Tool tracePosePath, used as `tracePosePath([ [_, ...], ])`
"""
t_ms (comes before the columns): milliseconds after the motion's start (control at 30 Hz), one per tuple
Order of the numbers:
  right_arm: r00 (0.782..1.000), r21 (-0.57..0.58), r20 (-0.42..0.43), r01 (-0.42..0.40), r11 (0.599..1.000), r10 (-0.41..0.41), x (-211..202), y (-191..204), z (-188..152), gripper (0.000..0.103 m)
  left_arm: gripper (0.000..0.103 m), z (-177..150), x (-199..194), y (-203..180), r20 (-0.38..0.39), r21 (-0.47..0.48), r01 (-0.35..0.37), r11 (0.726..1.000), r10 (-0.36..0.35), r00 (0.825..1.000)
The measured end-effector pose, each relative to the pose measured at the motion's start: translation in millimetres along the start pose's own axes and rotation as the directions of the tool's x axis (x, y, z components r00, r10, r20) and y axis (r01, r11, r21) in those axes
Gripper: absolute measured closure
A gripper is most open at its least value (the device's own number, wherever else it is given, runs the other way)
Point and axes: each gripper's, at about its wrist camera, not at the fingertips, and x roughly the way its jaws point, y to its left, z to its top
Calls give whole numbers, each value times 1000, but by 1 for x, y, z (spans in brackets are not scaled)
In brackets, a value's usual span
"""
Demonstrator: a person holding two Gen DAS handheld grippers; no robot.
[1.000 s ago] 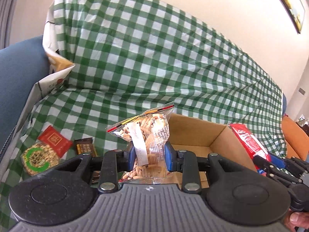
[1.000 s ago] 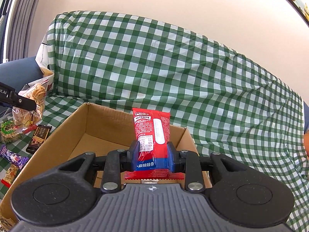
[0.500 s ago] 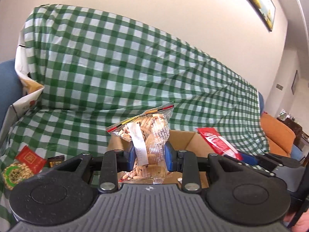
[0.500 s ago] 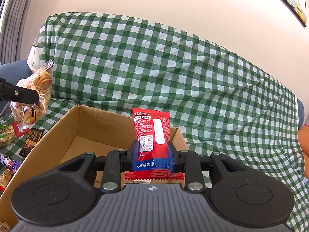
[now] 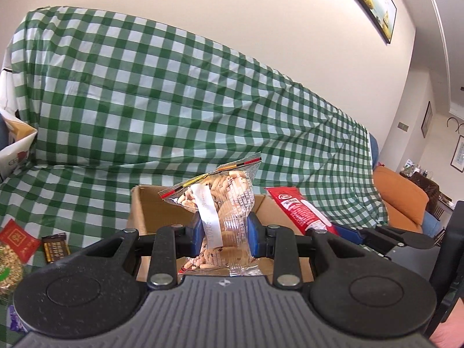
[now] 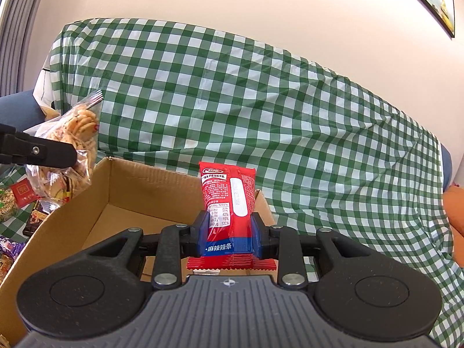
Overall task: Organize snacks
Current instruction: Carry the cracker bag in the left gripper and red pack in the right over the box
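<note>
My left gripper [image 5: 223, 236] is shut on a clear bag of small crackers [image 5: 223, 203] and holds it upright over the near left part of an open cardboard box [image 5: 145, 211]. My right gripper [image 6: 229, 233] is shut on a red snack packet [image 6: 227, 200], upright above the same box [image 6: 121, 191]. In the right wrist view the cracker bag [image 6: 69, 150] hangs at the box's left edge. In the left wrist view the red packet [image 5: 298, 208] sits to the right of my bag.
The box stands on a sofa covered with a green checked cloth [image 6: 261, 101]. Loose snacks lie left of the box: a red packet [image 5: 17, 239], a dark bar [image 5: 55, 248], a round green-labelled pack [image 5: 7, 269]. An orange cushion [image 5: 400, 200] lies at the right.
My left gripper has moved right with the cracker bag, from beside the box to over it. My right gripper has held the red packet nearly still above the box.
</note>
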Motion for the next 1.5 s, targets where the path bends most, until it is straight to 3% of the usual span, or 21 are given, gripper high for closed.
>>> tracePosePath([
  [367, 1000, 11, -11, 27, 1000, -27, 0, -5, -2, 72, 69, -4, 8, -12, -11, 18, 37, 999, -37, 999],
  [1500, 999, 10, -11, 35, 999, -35, -2, -5, 0, 72, 69, -7, 12, -21, -19, 52, 63, 997, -62, 998],
])
